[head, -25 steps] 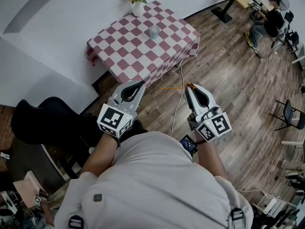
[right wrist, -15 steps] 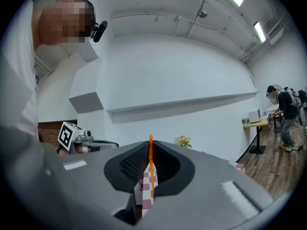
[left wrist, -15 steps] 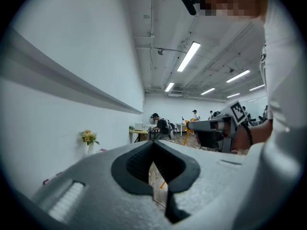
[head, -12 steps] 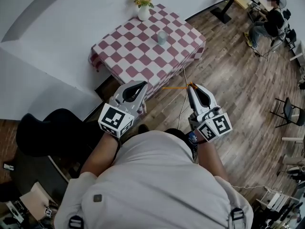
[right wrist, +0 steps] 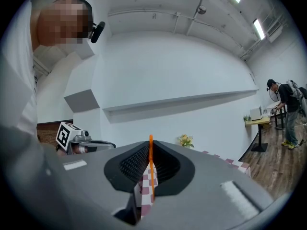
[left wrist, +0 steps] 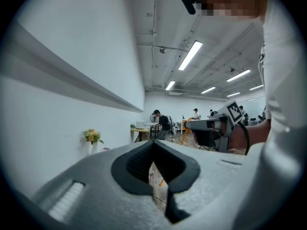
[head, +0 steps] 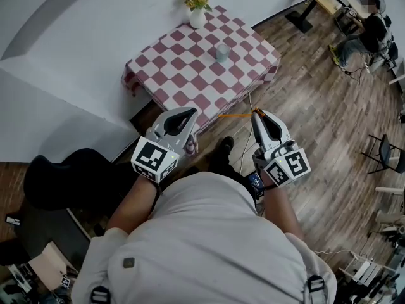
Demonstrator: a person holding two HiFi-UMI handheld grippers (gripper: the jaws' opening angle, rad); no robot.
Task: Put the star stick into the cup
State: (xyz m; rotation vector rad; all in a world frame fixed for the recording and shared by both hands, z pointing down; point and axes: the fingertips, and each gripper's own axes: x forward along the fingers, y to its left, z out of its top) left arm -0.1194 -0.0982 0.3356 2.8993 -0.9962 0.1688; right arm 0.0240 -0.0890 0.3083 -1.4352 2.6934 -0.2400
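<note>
Out over the brown plank floor (head: 304,106), short of the square worktop under its red-and-white checked cloth (head: 183,75), we hold the thin orange star stick (head: 235,114) in the right tongs (head: 257,113), which are pinched tight on one end of it. From the head view its long axis runs sideways: it leaves the tips and points toward our left, nearly level across the picture, with its free end close to the cloth's near corner and between the two tongs. We cannot make out a star on either end. The left tongs (head: 188,111) are closed on themselves with nothing gripped, apart from the stick. The small pale cup (head: 222,52) stands upright near the middle of the worktop, well apart from the stick, and a white vase of yellow flowers (head: 197,14) stands at the far corner. The right gripper view adds what the head view cannot give: the stick crosses the ribbed black pads (right wrist: 133,166) as an upright orange line, its upper end poking just past the tips, with checked cloth behind it in the narrow slit. The left gripper view shows those jaws meeting at the tips, a sliver of floor below them, and beyond them the right tongs' marker cube (left wrist: 233,111). Only the head view shows the cup.
</note>
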